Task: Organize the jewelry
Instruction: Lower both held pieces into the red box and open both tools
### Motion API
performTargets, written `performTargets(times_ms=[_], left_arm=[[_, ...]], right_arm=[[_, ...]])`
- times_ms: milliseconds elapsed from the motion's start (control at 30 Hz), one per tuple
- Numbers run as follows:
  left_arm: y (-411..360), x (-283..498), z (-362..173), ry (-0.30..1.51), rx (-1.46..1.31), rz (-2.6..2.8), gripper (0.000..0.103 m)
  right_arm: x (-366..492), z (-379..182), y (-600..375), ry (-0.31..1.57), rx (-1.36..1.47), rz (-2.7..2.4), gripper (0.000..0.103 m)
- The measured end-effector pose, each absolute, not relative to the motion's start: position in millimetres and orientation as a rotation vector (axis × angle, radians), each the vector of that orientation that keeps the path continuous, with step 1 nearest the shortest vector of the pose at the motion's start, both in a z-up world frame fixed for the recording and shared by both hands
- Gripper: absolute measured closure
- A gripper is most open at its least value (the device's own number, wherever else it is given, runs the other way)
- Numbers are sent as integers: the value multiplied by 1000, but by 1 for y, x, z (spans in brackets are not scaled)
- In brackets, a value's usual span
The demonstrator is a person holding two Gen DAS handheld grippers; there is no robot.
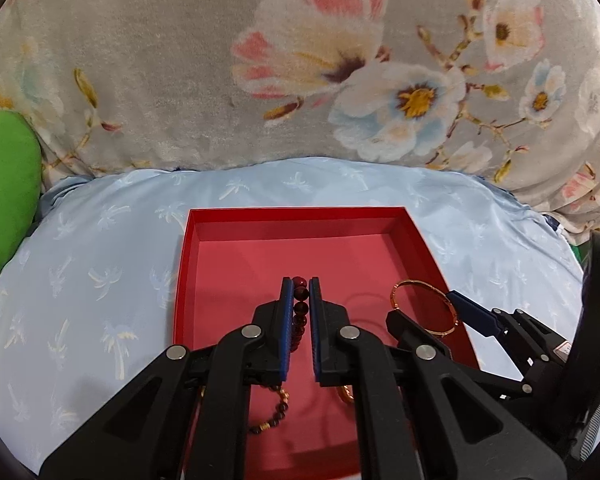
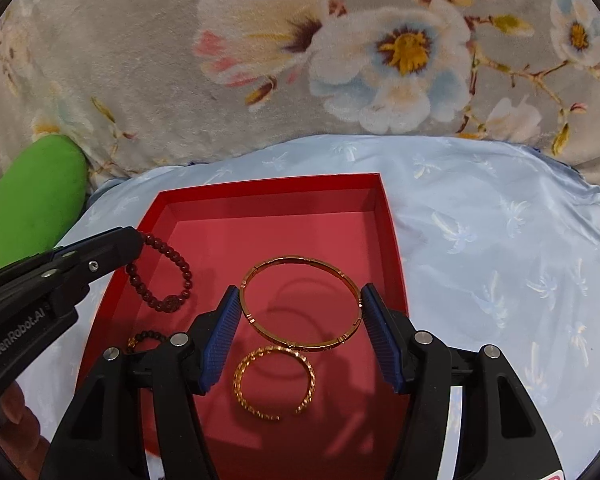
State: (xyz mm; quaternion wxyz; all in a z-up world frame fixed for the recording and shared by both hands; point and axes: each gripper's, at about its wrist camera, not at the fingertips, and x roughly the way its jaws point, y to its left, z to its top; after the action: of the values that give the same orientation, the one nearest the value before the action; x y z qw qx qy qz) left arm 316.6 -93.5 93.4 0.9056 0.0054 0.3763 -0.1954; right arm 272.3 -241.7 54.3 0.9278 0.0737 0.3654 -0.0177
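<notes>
A red tray (image 1: 292,214) (image 2: 268,184) lies on a light blue cloth. My left gripper (image 1: 300,286) is shut on a dark red bead bracelet (image 1: 300,306) and holds it over the tray; in the right wrist view the bracelet (image 2: 180,266) hangs from that gripper (image 2: 138,240). My right gripper (image 2: 300,296) is open, its pads on either side of a large gold bangle (image 2: 300,302) (image 1: 424,304); whether they touch it I cannot tell. A smaller twisted gold bangle (image 2: 274,384) and a second dark bead bracelet (image 2: 144,338) (image 1: 274,412) lie in the tray.
A grey floral blanket (image 1: 260,60) (image 2: 180,60) rises behind the blue cloth (image 1: 80,260) (image 2: 500,240). A green cushion (image 1: 4,184) (image 2: 36,200) sits at the left.
</notes>
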Motion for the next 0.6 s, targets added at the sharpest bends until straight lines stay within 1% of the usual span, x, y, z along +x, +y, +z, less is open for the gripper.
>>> performTargets(times_ms=[200,233,267,333,600], left_arm=[[-92,333,80,806,-5,-395,94],[-92,333,79,805,-5,-387,87],[-91,333,79,802,-1,-378,78],[-90,331,79,791,12,-365,73],[-85,322,79,807,5,-356,69]], right_arm=[[286,42,-233,779,123,-28,43],[286,41,-231,779,118,-29,43],[286,41,-231,778,117,-32,42],[284,41,-231,772,123,-35,39],[270,47,-235,756,151,-41,39]])
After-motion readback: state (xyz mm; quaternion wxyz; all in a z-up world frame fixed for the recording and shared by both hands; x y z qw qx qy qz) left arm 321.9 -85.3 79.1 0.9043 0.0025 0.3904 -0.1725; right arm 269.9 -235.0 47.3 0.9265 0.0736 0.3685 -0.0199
